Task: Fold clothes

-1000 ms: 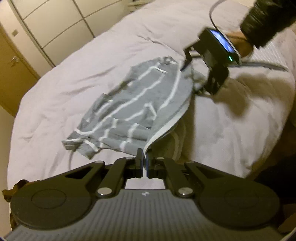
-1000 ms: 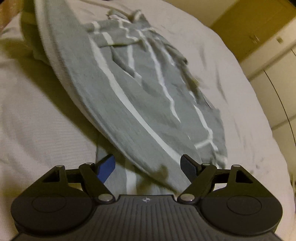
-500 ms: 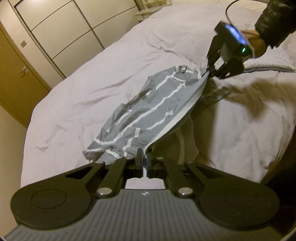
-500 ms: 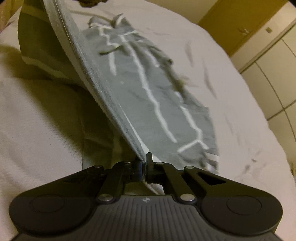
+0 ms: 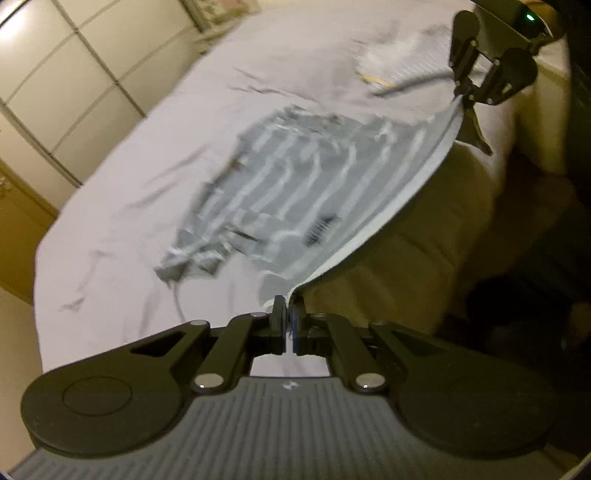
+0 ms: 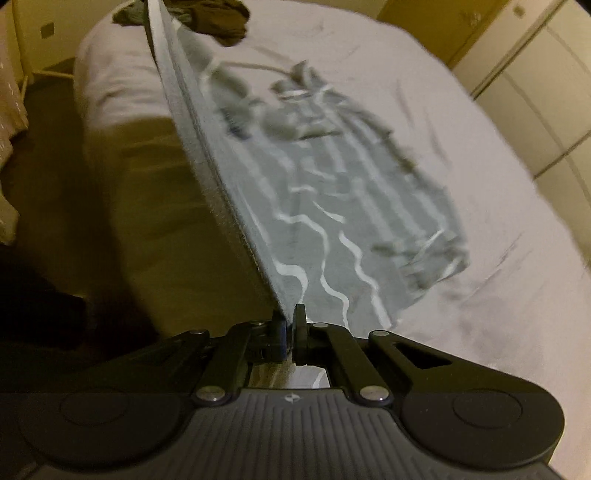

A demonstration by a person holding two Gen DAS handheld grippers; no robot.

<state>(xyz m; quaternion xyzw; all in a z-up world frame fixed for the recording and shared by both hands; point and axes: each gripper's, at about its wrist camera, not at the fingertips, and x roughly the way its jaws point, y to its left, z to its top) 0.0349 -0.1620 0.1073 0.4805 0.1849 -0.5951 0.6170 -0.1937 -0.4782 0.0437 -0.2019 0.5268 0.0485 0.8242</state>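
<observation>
I had both jaws clamped on the shirt's (image 5: 295, 177) hem: my left gripper (image 5: 287, 325) pinched one corner, my right gripper (image 6: 290, 328) the other, nothing slack between the pads. The hem hung taut between them off the near edge of the bed (image 5: 122, 177), while the collar end and sleeves lay rumpled on the sheet. The risks I judged from there: only a thin edge of cloth sat in each pinch, so a hard tug apart could pull a corner free; and the bunched sleeves could drag and fold under crooked. A dark heap (image 6: 218, 18) lay at the far corner, well apart.
</observation>
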